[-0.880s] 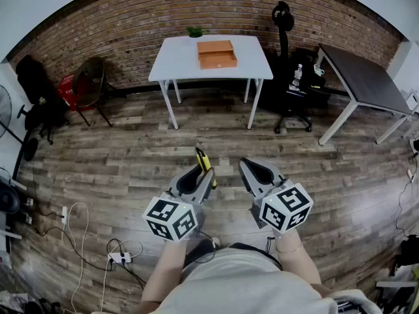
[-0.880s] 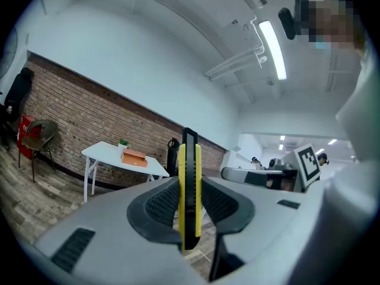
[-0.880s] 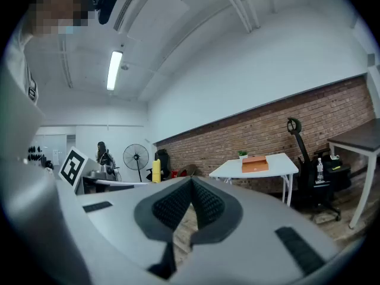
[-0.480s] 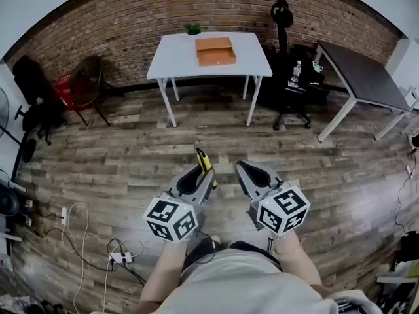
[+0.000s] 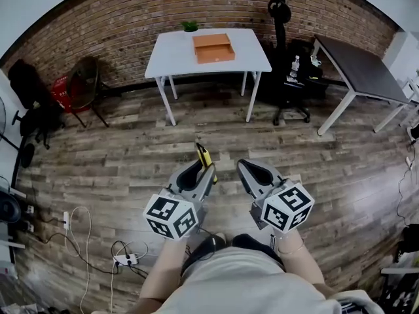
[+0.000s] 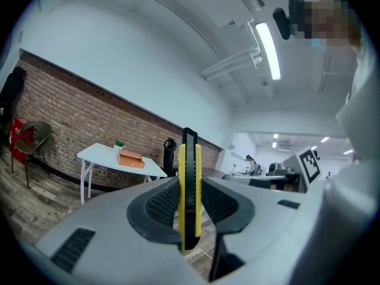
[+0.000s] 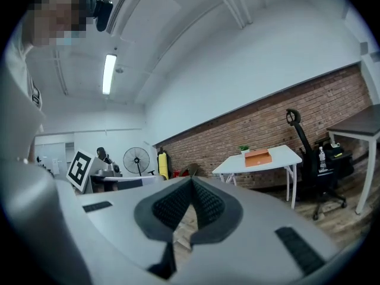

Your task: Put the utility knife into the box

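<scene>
My left gripper [image 5: 198,169] is shut on a yellow and black utility knife [image 5: 204,157], which stands upright between the ribbed pads [image 6: 160,205] and pokes out past the fingertips. In the left gripper view the knife [image 6: 189,189] fills the middle. My right gripper [image 5: 251,173] is beside it, shut, with nothing between its pads [image 7: 173,208]. The orange box [image 5: 213,48] lies open on the white table [image 5: 173,55] far ahead, by the brick wall. It also shows small in the left gripper view [image 6: 130,159] and the right gripper view [image 7: 257,158].
A small green plant [image 5: 190,26] stands at the table's back edge. A black office chair [image 5: 289,70] and a dark table [image 5: 359,69] are to the right. A brown chair [image 5: 88,84] is at the left. Cables and a power strip [image 5: 122,259] lie on the wood floor near my feet.
The view has shifted slightly: the white table and box sit a little higher and to the left. Both grippers keep the same pose, with the knife still held.
</scene>
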`<state>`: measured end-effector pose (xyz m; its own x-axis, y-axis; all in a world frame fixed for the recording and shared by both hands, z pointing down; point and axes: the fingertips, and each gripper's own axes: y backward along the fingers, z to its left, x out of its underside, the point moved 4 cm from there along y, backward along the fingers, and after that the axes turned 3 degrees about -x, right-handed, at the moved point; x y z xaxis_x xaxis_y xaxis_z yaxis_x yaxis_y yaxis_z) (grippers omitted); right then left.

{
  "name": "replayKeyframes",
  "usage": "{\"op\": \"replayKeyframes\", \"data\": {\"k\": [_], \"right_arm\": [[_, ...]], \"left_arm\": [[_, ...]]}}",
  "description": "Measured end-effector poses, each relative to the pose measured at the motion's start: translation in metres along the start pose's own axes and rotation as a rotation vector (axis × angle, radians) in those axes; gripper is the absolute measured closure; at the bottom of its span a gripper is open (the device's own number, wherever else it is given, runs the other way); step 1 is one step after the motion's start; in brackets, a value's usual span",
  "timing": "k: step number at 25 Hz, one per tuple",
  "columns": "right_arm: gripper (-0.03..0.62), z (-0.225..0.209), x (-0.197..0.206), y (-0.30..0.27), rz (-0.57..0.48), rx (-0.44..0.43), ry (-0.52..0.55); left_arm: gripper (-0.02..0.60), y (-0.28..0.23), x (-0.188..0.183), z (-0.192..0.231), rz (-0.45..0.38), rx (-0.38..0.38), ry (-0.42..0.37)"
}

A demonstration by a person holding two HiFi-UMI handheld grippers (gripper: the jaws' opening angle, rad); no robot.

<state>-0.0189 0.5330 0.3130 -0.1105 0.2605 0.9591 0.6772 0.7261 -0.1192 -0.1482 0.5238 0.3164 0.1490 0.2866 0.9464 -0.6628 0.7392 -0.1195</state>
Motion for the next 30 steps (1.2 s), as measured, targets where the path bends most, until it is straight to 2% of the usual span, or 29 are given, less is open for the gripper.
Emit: {"op": "replayKeyframes", "data": {"k": [4,7,13,18,24,30], "right_arm": [[0.595,0.005,0.008,-0.001,0.015,0.036,-0.002],[0.595,0.005,0.015,0.001,0.019,0.042,-0.033],[0.595,-0.009,0.018,-0.012,0.012,0.083,-0.047],[0.595,-0.03,0.01,-0.036,-0.03,0.049,-0.086],[0.595,-0.088,-0.005,-0.083,-0.038,0.041,-0.084],[0.595,-0.156,-0.036,-0.136,-0.046,0.013,-0.088]], "left_arm": [[0.469,-0.001,0.007,0.004,0.02,0.043,-0.008],[0.469,-0.003,0.012,0.006,0.027,0.057,0.014],[0.469,-0.013,0.016,0.02,0.028,0.04,0.054],[0.469,-0.034,0.011,0.046,0.025,0.012,0.066],[0.469,-0.087,-0.007,0.079,0.01,-0.017,0.025],[0.469,-0.155,-0.041,0.115,-0.003,-0.044,0.012]]}}
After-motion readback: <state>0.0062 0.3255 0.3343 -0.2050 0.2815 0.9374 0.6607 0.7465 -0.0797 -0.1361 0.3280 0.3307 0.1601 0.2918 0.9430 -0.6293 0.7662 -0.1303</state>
